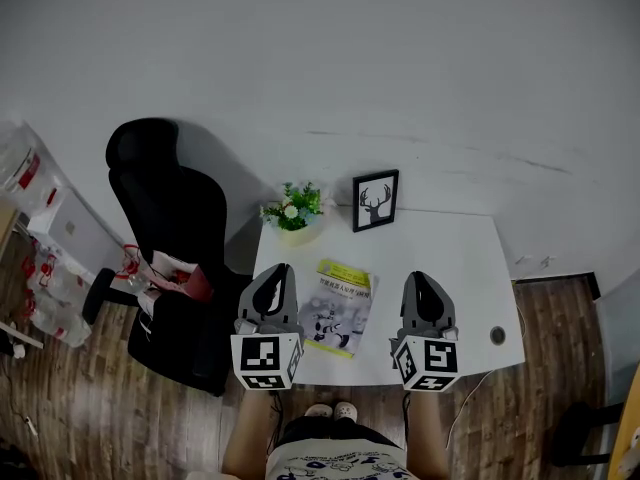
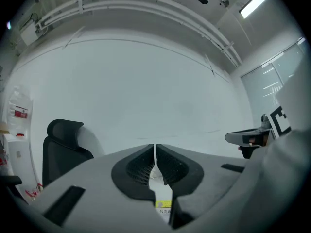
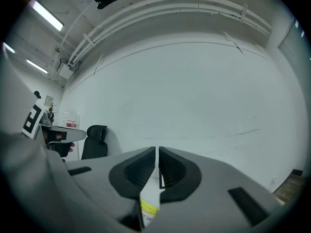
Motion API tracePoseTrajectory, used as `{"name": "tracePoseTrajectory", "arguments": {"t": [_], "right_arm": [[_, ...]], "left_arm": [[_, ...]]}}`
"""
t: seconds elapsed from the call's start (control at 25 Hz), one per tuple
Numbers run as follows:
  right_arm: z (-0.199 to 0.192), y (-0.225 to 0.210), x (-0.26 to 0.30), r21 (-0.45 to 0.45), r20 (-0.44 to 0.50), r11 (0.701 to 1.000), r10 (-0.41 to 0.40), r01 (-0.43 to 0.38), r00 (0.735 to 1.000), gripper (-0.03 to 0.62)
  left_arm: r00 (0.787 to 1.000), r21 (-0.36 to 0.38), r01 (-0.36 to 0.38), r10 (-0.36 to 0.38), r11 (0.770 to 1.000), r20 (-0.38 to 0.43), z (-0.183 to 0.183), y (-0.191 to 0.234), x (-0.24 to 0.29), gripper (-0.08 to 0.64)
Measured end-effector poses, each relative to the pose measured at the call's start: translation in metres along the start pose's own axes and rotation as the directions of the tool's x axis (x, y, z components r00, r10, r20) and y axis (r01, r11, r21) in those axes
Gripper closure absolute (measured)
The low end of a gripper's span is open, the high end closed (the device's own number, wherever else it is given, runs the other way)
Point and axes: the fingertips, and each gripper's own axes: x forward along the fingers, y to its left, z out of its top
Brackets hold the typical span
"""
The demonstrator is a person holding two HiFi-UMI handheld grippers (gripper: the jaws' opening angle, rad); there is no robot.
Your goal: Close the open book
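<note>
I see the book (image 1: 340, 308) lying shut, cover up, on the white surface (image 1: 455, 258), between my two grippers. The left gripper (image 1: 279, 270) at its 9 o'clock and the right gripper (image 1: 421, 277) at its 3 o'clock both have their fingers pressed together on nothing. A potted plant (image 1: 296, 208) stands at the book's 11 o'clock, a framed deer picture (image 1: 375, 200) at 1 o'clock. A black office chair (image 1: 165, 218) crowds the surface's 9 o'clock edge.

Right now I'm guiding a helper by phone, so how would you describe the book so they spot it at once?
Find the white table beside the black office chair. The book lies flat on its left half, nearer the front edge. Unlike the potted plant and framed deer picture standing behind it, it has a yellow-banded cover.
</note>
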Motion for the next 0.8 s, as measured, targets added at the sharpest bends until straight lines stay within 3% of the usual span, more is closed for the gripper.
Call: {"name": "tracePoseTrajectory", "arguments": {"t": [0.8], "right_arm": [[0.0074, -0.0012, 0.0043, 0.001, 0.012, 1.000, 0.002, -0.002, 1.000, 0.557]], "left_arm": [[0.999, 0.001, -0.042, 0.042, 0.999, 0.014, 0.0103, 0.0084, -0.0045, 0.525]]}}
